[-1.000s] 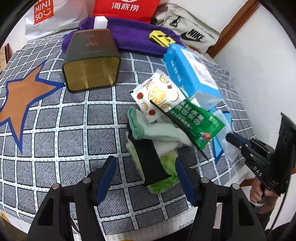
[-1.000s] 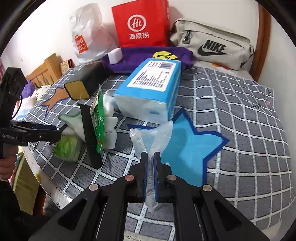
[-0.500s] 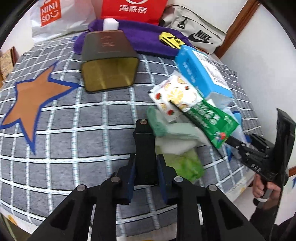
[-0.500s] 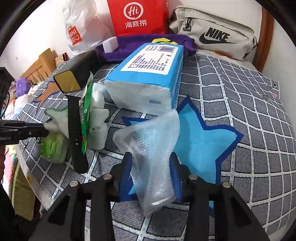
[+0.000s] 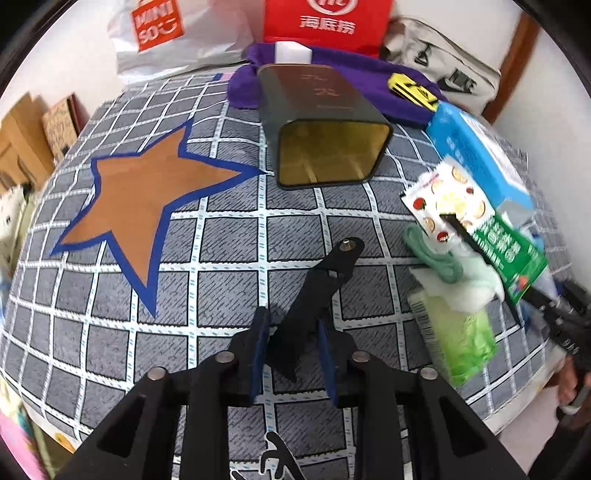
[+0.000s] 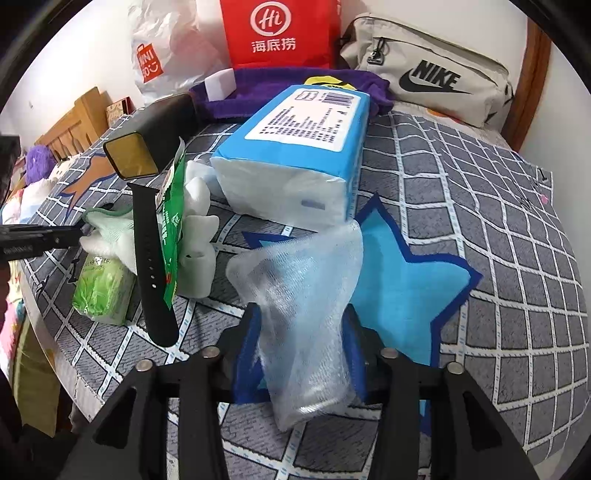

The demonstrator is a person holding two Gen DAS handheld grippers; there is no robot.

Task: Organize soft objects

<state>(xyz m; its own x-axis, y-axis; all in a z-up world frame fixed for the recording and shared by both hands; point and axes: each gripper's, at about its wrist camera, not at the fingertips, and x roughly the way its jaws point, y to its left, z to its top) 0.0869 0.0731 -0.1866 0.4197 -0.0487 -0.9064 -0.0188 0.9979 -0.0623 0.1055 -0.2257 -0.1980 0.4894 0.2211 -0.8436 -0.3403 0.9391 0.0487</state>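
In the left wrist view my left gripper (image 5: 293, 349) has its jaws close around a black watch strap (image 5: 321, 291), which lies on the grey checked bedcover; a narrow gap shows on each side. A pale green glove (image 5: 439, 258), a green tissue pack (image 5: 458, 336) and a green snack packet (image 5: 509, 254) lie to its right. In the right wrist view my right gripper (image 6: 301, 350) is open, with a clear bubble-wrap bag (image 6: 306, 317) lying between its jaws over the blue star (image 6: 402, 280). Another black strap (image 6: 149, 266) leans against the glove pile.
A dark tin (image 5: 325, 133) with a gold inside lies on its side behind the left gripper. A blue tissue pack (image 6: 299, 147), a purple towel (image 6: 288, 88), a red bag (image 6: 277, 33), a Miniso bag (image 5: 170, 33) and a Nike pouch (image 6: 428, 81) are at the back. The bed edge is close at the front.
The left gripper closed on the black strap, carried it left off the pile, then loosened. The right gripper opened wider and the bubble-wrap bag spread out between its jaws.
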